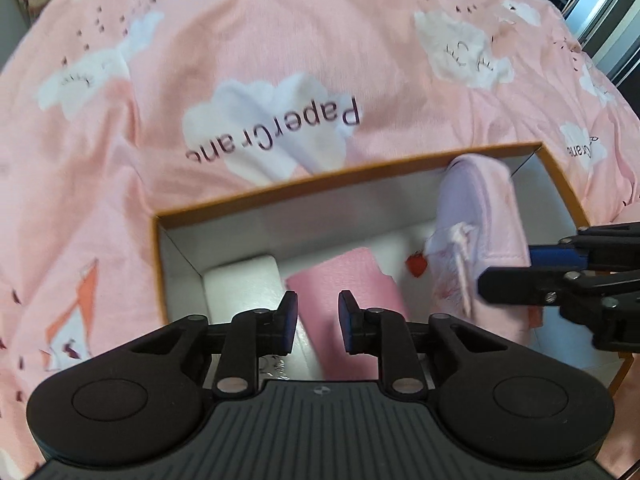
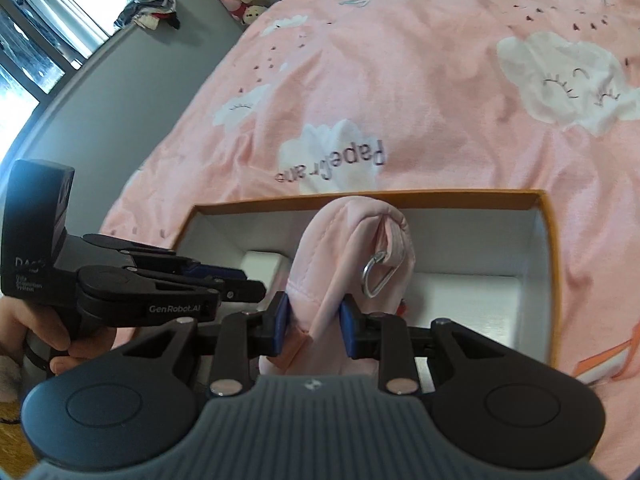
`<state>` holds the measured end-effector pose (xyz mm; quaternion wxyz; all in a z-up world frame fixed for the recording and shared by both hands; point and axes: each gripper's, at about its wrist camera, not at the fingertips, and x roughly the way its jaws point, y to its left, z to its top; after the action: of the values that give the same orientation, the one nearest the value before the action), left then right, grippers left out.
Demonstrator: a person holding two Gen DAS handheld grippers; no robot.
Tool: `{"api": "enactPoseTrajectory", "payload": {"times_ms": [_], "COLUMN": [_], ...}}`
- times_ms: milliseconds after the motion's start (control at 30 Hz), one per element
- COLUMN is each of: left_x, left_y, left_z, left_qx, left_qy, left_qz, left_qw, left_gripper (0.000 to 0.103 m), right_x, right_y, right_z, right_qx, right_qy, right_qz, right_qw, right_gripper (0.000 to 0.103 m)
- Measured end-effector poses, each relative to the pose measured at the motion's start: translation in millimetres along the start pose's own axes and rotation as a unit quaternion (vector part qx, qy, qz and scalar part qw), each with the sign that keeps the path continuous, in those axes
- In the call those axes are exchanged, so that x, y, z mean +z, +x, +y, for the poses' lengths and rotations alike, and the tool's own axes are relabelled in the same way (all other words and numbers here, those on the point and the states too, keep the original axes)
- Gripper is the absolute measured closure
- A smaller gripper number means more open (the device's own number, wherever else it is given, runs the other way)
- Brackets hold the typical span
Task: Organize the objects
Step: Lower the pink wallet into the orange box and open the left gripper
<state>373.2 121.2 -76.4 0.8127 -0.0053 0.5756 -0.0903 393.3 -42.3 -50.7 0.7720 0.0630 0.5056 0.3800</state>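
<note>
A soft pink fabric pouch (image 2: 344, 264) is gripped at its near lower edge between the blue pads of the right gripper (image 2: 314, 322), whose fingers are closed narrowly on the cloth. The pouch is held upright inside an open cardboard box (image 2: 544, 216), its rounded top leaning toward the far wall. Its material looks like a matte, lightly padded cotton with stitched seams; a folded strap of paler pink runs over its top, and a silver metal carabiner clip (image 2: 376, 274) hangs from that strap. In the left wrist view, pale drawstring cords and a small red charm (image 1: 416, 266) are seen on the pouch (image 1: 480, 220) side. The box has an orange-brown outer rim and smooth white inner walls, rectangular and shallow. In its left part a white foam block (image 1: 240, 284) is set against the wall, and just right of it a flat pink rectangular piece (image 1: 348, 292) lies tilted. The left gripper (image 1: 318, 320) is held above that pink piece, its fingers only slightly apart with nothing pressed between the pads. The box rests on a rumpled pink bedsheet (image 1: 280, 32) printed with white clouds and lettering. A hand (image 2: 44, 336) is wrapped around the left gripper's handle at the left edge of the right wrist view.
</note>
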Motion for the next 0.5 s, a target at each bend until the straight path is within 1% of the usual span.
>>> {"api": "enactPoseTrajectory", "payload": {"times_ms": [200, 300, 400, 500], "left_x": [2, 0, -3, -7], "left_y": [-16, -27, -35, -41], "left_z": [1, 7, 14, 15], "left_qx": [0.017, 0.042, 0.048, 0.051], "left_qy": [0.011, 0.01, 0.002, 0.011], "left_qz": [-0.016, -0.028, -0.03, -0.029], "left_qw": [0.9997, 0.9987, 0.9984, 0.9982], "left_gripper": [0.08, 0.08, 0.08, 0.08], "right_x": [4, 6, 6, 3], "right_y": [10, 22, 40, 55], "right_z": [16, 27, 31, 28], "right_qx": [0.065, 0.088, 0.112, 0.116], "right_qy": [0.019, 0.015, 0.031, 0.045], "right_qz": [0.004, 0.01, 0.035, 0.061], "right_qw": [0.998, 0.996, 0.993, 0.99], "right_gripper": [0.074, 0.074, 0.074, 0.073]}}
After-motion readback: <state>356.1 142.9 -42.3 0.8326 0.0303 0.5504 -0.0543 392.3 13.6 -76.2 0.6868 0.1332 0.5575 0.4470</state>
